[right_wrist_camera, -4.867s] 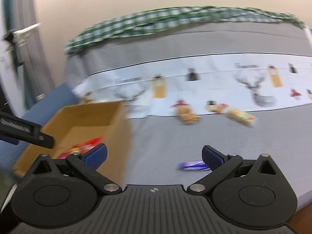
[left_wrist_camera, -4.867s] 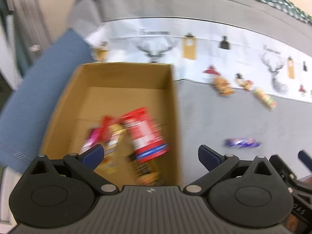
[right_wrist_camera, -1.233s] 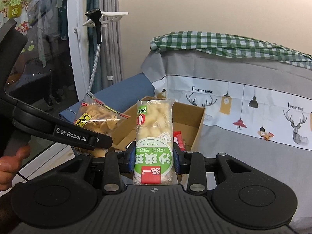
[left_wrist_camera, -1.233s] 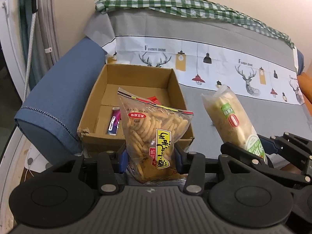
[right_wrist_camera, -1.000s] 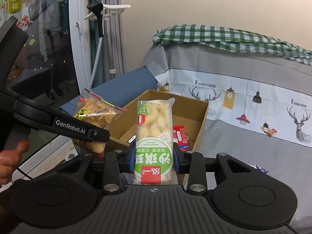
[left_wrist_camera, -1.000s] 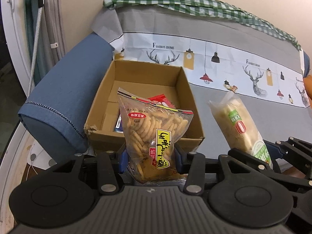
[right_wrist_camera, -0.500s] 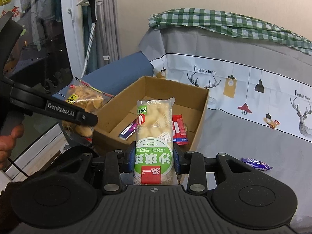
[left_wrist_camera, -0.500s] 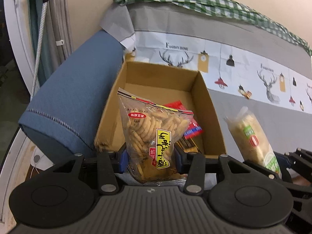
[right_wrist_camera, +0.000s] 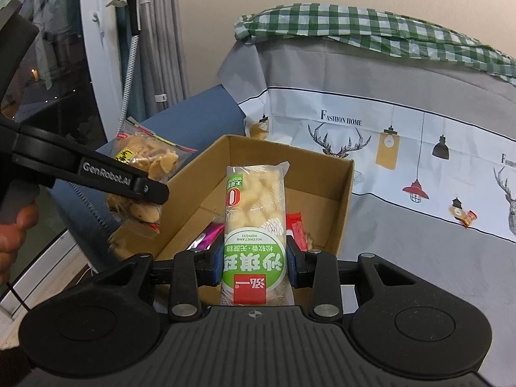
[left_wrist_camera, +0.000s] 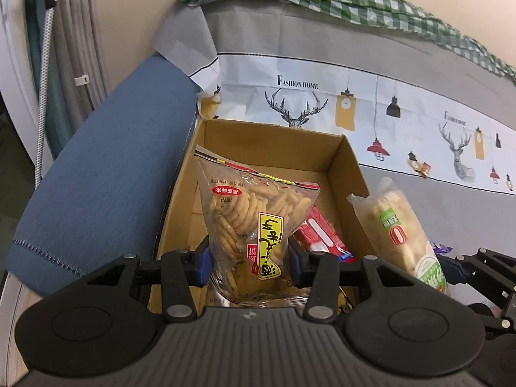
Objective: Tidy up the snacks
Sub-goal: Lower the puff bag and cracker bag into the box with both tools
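while both hover at box [left_wrist_camera: 350,161] rim, l tool [left_wrist_camera: 248,262] pinches cracker bag [left_wrist_camera: 251,222], r tool [right_wrist_camera: 254,264] pinches green pack [right_wrist_camera: 254,222].

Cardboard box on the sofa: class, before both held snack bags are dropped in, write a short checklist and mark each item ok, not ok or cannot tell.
1. Left gripper shut on the cracker bag: ok.
2. Right gripper shut on the green-label bag: ok.
3. Cardboard box open on top: ok.
4. Free floor space in the box beside the red packet: ok.
5. Cracker bag fully over the opening: cannot tell.
6. Green-label bag over the opening: cannot tell.
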The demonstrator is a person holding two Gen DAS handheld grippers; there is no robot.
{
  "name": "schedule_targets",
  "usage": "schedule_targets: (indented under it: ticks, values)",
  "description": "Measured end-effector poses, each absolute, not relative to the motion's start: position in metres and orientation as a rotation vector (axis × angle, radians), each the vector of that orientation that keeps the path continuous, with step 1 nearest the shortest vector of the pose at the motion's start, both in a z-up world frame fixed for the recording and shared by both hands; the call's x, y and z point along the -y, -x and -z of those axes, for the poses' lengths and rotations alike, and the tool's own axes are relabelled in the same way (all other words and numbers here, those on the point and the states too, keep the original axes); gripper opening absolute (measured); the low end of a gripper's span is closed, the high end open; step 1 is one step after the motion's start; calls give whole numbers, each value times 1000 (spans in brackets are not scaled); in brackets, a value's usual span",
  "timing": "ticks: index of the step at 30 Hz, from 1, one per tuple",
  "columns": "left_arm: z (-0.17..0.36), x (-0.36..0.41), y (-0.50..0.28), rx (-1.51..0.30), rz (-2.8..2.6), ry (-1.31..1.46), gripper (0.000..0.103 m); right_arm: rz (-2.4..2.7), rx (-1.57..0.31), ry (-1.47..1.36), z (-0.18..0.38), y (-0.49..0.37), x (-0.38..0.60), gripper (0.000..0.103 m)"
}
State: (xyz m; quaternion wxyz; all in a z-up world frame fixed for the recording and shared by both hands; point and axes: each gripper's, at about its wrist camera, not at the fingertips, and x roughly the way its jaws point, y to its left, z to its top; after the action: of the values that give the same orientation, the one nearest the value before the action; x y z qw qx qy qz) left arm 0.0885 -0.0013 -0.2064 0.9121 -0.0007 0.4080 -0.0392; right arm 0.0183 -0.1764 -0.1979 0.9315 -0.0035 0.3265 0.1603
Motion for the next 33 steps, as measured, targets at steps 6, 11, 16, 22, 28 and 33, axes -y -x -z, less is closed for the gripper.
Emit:
schedule_targets:
  ticks: [6, 11, 16, 22, 28, 33]
  values:
    - [232, 0, -130, -907, 58, -12, 50, -330, -716, -7, 220, -59, 169, 38]
    - [255, -1, -156, -960, 44, -30, 50, -321, -757, -20, 240, -83, 166, 38]
    - [273, 2, -176, -994, 50, -37, 50, -317, -792, -24, 257, -105, 168, 38]
    - [286, 9, -192, -1020, 48, -51, 50, -308, -819, -44, 272, -125, 173, 38]
    - [295, 16, -202, -1038, 48, -70, 50, -299, -840, -58, 282, -136, 175, 38]
    - [298, 16, -209, -1035, 35, -67, 58, -287, -838, -67, 286, -145, 177, 38]
